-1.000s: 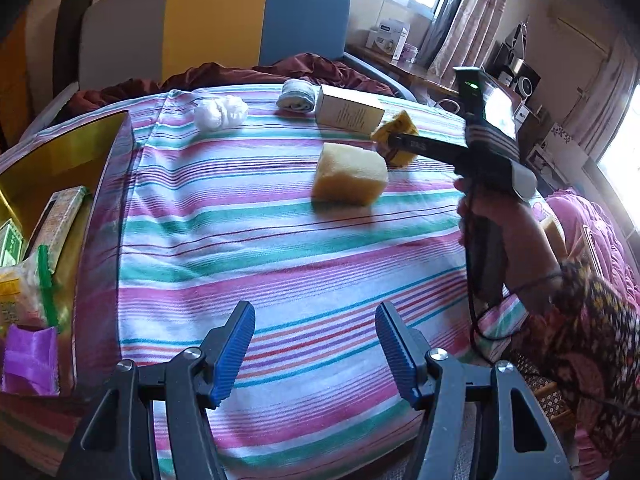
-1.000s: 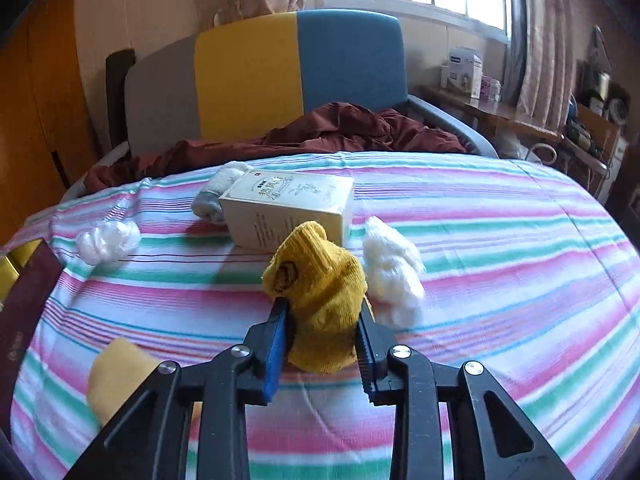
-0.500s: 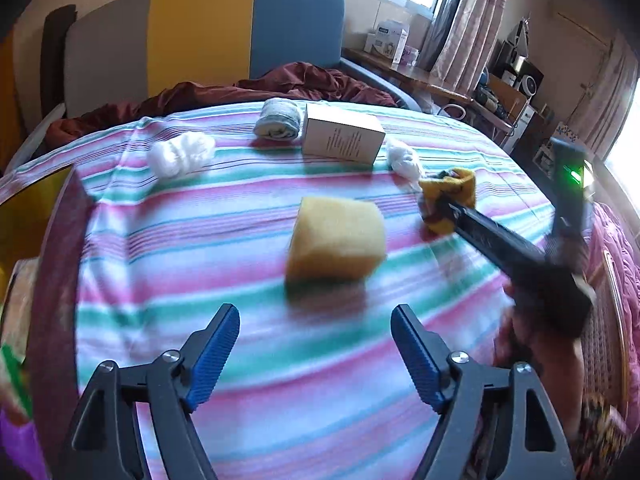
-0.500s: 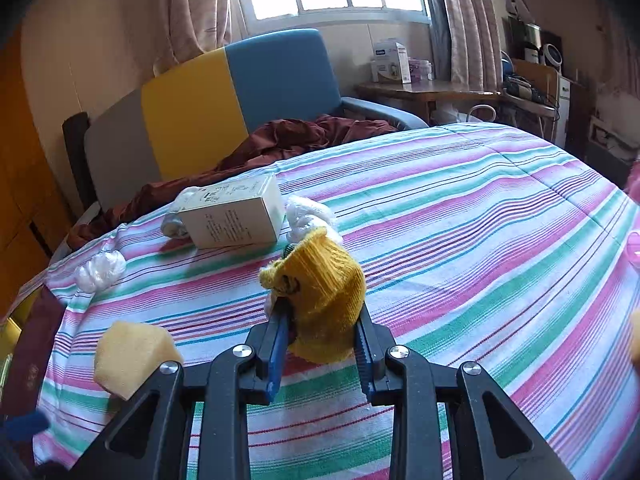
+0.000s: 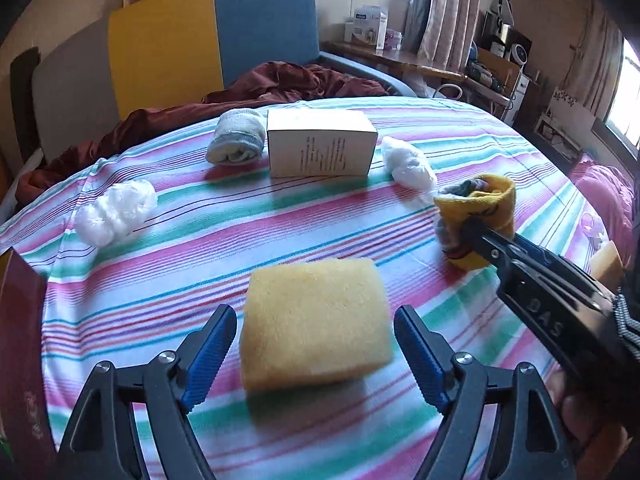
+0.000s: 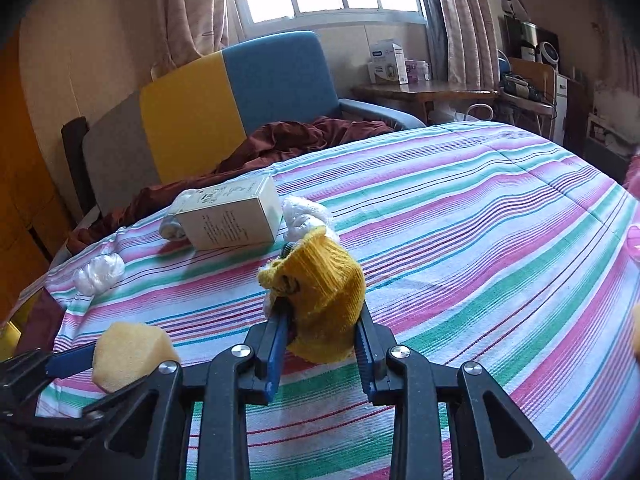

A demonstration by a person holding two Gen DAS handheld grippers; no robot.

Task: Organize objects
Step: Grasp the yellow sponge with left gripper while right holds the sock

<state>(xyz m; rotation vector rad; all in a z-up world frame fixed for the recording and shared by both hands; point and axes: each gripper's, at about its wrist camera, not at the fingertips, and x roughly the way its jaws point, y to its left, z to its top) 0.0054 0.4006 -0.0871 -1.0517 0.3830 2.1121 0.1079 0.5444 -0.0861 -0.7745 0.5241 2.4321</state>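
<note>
The left claw [image 5: 314,354] stood wide, its blue pads either side of the yellow sponge [image 5: 314,320] without pressing it; the sponge lay on the striped bed cover [image 5: 200,248]. The right claw [image 6: 320,340] was clamped on a rolled yellow sock [image 6: 320,292], above the cover. Beyond lay a white box [image 5: 322,144], a grey sock roll [image 5: 238,136] just beside it, and two white wads [image 5: 116,212].

We count two rolled socks, one yellow [image 5: 478,210] and one grey [image 5: 237,139]. We see two white plastic balls [image 5: 116,210] [image 5: 412,165], one yellow sponge [image 5: 316,320] and one white box [image 5: 320,143].
</note>
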